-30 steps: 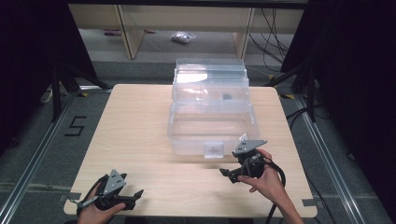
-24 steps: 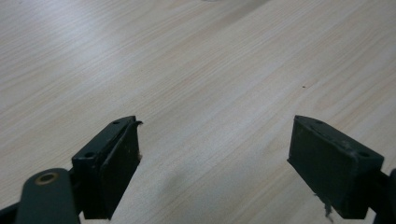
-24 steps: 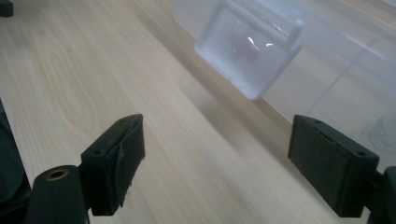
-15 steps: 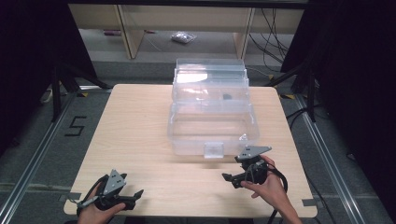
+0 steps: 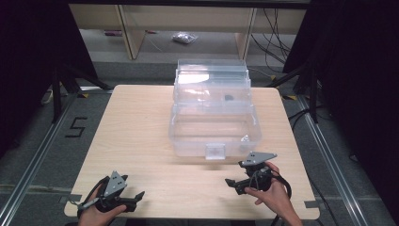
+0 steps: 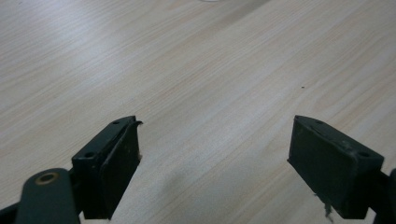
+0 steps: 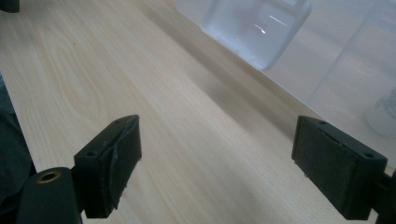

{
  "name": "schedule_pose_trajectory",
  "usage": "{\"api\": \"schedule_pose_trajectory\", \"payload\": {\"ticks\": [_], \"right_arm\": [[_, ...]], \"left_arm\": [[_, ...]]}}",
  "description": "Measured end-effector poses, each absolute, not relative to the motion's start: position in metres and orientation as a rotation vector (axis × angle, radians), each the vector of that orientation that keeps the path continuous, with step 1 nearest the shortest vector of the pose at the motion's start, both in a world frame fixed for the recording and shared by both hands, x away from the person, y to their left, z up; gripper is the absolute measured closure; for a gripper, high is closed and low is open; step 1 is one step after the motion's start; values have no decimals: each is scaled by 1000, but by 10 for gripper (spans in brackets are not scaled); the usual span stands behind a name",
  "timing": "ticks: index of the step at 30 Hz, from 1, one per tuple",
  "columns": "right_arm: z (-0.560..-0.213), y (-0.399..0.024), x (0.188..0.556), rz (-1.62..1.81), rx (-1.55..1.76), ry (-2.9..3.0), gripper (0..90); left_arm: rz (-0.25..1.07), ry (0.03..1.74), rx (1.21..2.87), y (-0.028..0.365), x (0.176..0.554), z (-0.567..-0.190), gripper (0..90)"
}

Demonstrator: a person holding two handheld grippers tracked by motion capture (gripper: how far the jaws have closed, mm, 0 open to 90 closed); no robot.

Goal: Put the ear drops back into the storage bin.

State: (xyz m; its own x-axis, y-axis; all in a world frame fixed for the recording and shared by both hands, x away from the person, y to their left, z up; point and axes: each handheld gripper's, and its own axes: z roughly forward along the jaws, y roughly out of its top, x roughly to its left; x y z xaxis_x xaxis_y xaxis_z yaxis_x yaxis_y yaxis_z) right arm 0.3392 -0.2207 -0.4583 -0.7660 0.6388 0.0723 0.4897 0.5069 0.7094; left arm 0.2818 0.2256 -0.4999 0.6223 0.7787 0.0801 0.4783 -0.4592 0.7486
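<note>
A clear plastic box (image 5: 214, 123) stands at the middle back of the wooden table (image 5: 141, 127), its lid tilted up behind it and a clear latch (image 5: 215, 151) on its front wall. A small dark item (image 5: 227, 98) lies inside. My right gripper (image 5: 231, 183) rests near the front right of the table, a little before the box, pointing left. In the right gripper view it (image 7: 217, 154) is open over bare wood, with the latch (image 7: 254, 28) ahead. My left gripper (image 5: 137, 197) sits at the front left corner; in the left gripper view it (image 6: 215, 154) is open over bare wood.
Behind the table stands a wooden shelf (image 5: 127, 28) with a plastic bag (image 5: 181, 37) on the floor beneath it. Black cables (image 5: 273, 28) hang at the back right. A "5" mark (image 5: 75, 127) is on the floor at the left. Metal rails run along both sides.
My right gripper has drawn back from the box's front wall toward the table's near edge. The left gripper has stayed where it was.
</note>
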Motion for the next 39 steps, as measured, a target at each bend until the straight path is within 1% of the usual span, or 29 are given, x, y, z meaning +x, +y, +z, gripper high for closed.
{"api": "schedule_pose_trajectory", "payload": {"ticks": [3,4,7,25,32,35,39], "right_arm": [[-461,-221,336,1112,993,2560,166],[-462,-222,337,1110,972,2561,166],[-465,-224,336,1120,960,2542,166],[-478,-242,318,1096,1064,2501,166],[-480,-247,312,1098,1065,2486,166],[-480,-247,308,1069,1123,2490,166],[-481,-250,306,1047,1096,2491,166]], "left_arm": [[541,981,2129,225,281,-500,159],[545,951,2187,228,282,-498,159],[539,961,2164,227,281,-499,159],[544,951,2174,227,282,-499,159],[542,950,2177,227,281,-498,159],[541,950,2178,227,281,-498,159],[529,948,2183,227,282,-498,159]]}}
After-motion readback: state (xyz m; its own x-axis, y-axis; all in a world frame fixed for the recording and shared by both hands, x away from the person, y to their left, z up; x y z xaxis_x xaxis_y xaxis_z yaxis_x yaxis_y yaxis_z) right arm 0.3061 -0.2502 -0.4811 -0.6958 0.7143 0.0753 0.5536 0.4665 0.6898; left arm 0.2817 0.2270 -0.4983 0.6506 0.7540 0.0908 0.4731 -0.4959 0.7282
